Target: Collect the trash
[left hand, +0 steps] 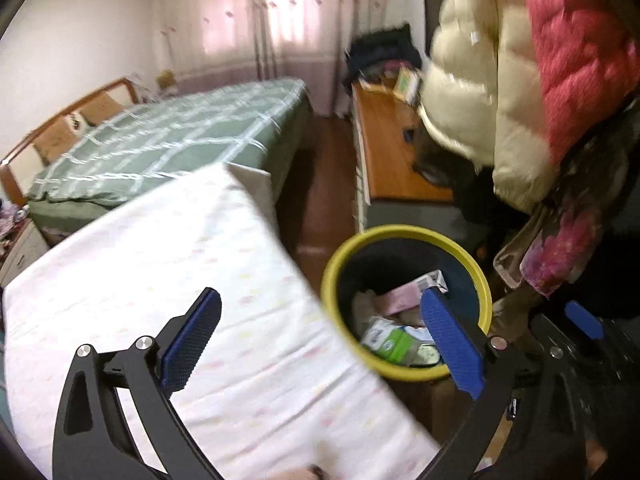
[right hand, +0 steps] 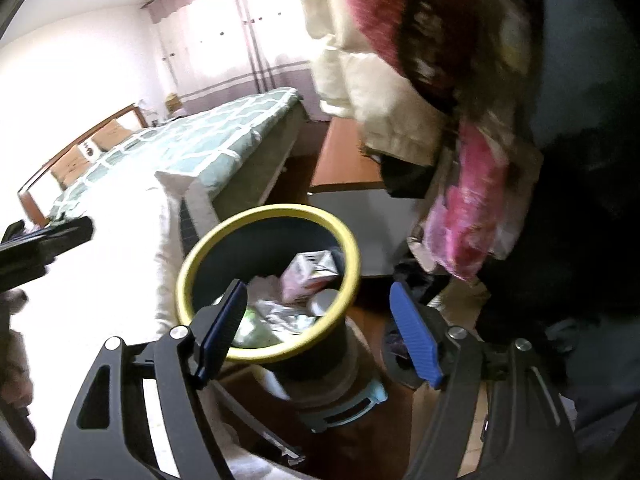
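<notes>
A dark trash bin with a yellow rim stands on the floor beside a white-covered table. It holds cartons, wrappers and paper, among them a green and white carton and a pink carton. My left gripper is open and empty, its left finger over the table and its right finger over the bin. My right gripper is open and empty, just above the bin's near rim. The left gripper's tip shows at the left edge of the right wrist view.
A bed with a green checked cover lies behind the table. A wooden desk stands at the right with clutter on it. Padded jackets hang close above the bin. A blue-grey plastic piece lies on the floor by the bin's base.
</notes>
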Available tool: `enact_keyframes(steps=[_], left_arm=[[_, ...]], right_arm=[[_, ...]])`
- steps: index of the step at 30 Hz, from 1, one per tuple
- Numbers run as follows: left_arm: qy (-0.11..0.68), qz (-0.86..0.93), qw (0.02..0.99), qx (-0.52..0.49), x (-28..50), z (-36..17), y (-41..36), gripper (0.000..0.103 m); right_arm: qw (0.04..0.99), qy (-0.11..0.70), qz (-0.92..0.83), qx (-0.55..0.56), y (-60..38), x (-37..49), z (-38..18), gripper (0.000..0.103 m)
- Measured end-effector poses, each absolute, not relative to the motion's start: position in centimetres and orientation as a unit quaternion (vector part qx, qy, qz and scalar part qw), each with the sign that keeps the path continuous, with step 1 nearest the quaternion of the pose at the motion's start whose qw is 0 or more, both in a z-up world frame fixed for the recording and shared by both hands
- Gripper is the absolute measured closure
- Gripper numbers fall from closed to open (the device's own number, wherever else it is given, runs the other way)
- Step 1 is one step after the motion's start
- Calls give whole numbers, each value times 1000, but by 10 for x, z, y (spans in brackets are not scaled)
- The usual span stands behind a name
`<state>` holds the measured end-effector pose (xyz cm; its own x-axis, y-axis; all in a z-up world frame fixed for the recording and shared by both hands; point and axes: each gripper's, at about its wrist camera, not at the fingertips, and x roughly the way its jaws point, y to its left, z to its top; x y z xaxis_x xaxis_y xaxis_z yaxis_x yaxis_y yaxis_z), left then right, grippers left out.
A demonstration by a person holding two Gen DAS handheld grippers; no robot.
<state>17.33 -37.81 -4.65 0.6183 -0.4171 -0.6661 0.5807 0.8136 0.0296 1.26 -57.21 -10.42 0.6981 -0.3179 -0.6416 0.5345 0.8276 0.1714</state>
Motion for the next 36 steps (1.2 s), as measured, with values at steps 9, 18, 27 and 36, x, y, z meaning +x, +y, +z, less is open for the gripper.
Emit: enact_keyframes(steps=[9, 18, 27, 36], left_arm=[[297, -201, 932, 49, 120, -5, -219, 5], [278, -102, 955, 2, 67, -7, -79, 5], [269, -66, 960, -44, 20, -21, -3, 5], [265, -51, 962, -53, 15, -26, 6, 5]], right_arm=[[935, 289, -157, 133, -506, 18, -71, 29], [954, 270, -89, 93, -439, 15, -46, 26], [962, 259, -57, 61, -391, -1, -34, 24], [963, 256, -54, 56, -386, 3, -32, 24]])
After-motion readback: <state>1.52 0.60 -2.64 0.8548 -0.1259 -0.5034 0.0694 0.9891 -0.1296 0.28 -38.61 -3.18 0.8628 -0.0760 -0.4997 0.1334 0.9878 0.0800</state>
